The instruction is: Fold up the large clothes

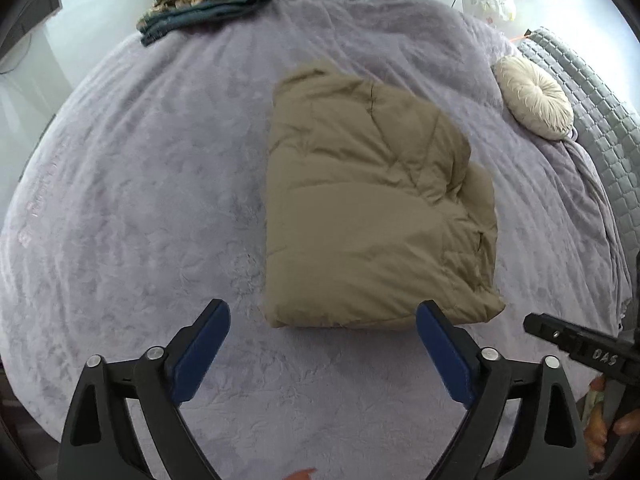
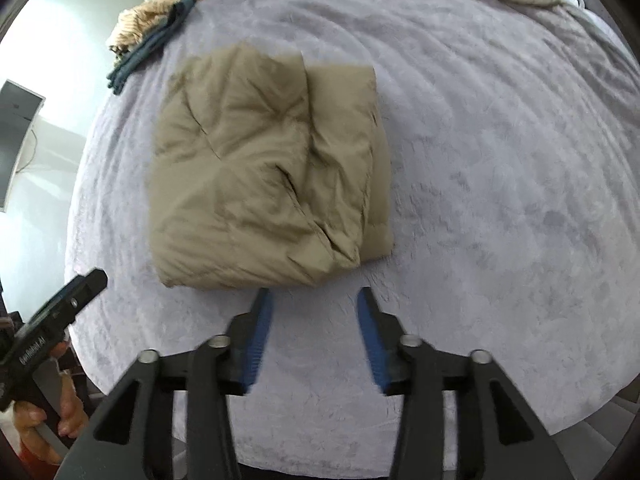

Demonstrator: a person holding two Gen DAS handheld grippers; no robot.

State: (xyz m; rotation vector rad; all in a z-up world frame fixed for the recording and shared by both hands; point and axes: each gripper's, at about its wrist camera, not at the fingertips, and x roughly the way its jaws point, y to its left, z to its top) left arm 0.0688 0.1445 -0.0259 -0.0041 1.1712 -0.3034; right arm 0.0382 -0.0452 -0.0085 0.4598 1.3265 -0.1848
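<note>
Left tongs: we see our left tongs (image 1: 322,320) spread wide over the bed cover (image 1: 132,184), blue pads (image 1: 202,350) far apart, with nothing between them.
Jacket from the left view: the folded tan jacket (image 1: 372,208) lies flat on the bed cover just beyond the tips; its near edge sits between the two pads but farther out, and the right pad's tip overlaps that edge in the picture. We cannot tell whether they touch.
Clothes pile: at the far left edge of the bed we see a small pile of clothes (image 1: 208,0), a tan patterned piece on top of a dark teal one, well apart from the jacket.
Cushions: to the right of the jacket a round cream cushion (image 1: 534,96) rests near the bed's edge; a white patterned cushion (image 1: 488,2) sits farther back.
Right tongs: our right tongs (image 2: 314,300) are partly open, narrower than the left, pads (image 2: 256,344) apart and empty.
Jacket from the right view: the jacket (image 2: 264,172) lies just ahead of the tips and mostly to their left, apart from both pads.
Hands: a hand (image 2: 72,420) grips the left tool's handle at the lower left of the right view.
Containers: none we can make out.
</note>
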